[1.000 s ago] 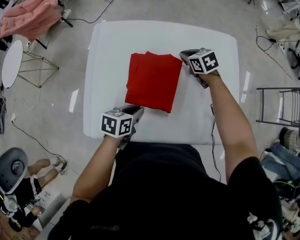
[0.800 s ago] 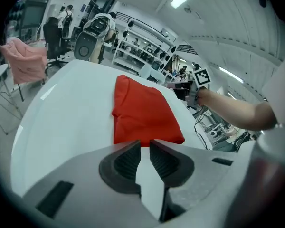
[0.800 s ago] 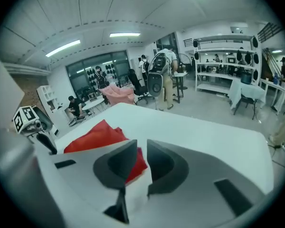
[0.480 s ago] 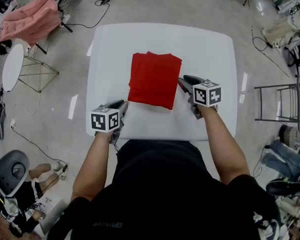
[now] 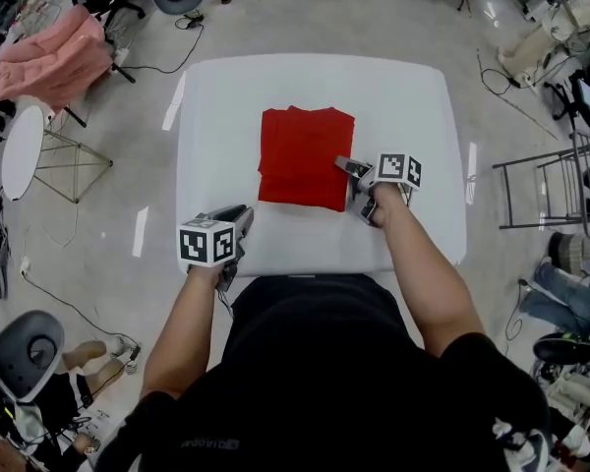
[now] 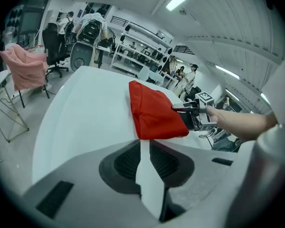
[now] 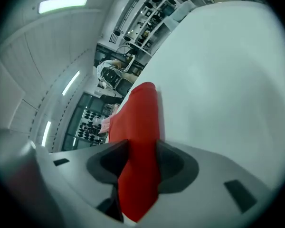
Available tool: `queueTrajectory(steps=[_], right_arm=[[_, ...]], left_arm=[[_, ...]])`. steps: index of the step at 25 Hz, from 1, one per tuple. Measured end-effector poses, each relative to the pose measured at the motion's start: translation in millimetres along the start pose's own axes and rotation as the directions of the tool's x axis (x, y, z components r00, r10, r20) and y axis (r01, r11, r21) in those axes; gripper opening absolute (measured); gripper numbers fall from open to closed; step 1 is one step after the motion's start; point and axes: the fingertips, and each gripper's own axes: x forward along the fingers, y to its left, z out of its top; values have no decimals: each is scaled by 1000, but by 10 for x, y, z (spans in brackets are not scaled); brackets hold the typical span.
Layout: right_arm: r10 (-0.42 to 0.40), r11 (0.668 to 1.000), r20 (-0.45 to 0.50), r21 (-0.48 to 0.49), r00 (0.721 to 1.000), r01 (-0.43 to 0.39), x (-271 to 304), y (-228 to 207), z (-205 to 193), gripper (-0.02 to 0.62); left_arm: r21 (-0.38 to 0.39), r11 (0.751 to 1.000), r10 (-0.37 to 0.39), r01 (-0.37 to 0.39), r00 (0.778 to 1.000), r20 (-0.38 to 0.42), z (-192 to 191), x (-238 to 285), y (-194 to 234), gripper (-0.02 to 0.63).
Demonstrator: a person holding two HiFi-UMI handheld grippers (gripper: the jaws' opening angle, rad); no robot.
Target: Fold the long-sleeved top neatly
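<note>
While the red long-sleeved top lay folded into a compact rectangle at the middle of the white rectangular table, the right gripper sat at the garment's lower right edge in the head view. Its jaws had just been opening and stood wide, and the right gripper view showed the red cloth's edge between them but not pinched. The left gripper hung apart from the cloth at the lower left of the head view, by the table's near edge. Its jaws were only a slit apart with nothing in them, and through that slit its own view showed bare table, with the top's near corner just beyond. Judging by the tidy shape, the folding looked all but complete, and the step in hand seemed to be letting go of the last fold. To do that well, the right gripper would need to draw straight back off the edge with its jaws wide, so that neither pad dragged the upper layers out of line. A sideways or lifting pull could flip the fold open. If the edge wanted squaring, a light push toward the centre would likely serve better than a fresh grip.
</note>
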Motion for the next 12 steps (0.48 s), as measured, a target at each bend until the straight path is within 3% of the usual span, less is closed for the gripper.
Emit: queueTrajectory(steps=[5, 12], right_arm=[[16, 999, -39, -52, 999, -18, -40, -6, 168, 120], [-41, 988, -108, -151, 993, 25, -43, -75, 487, 130]], left_arm=[[-6, 1000, 10, -10, 1000, 3, -23, -45, 24, 58], [-27, 1000, 13, -12, 1000, 24, 0, -70, -4, 58]])
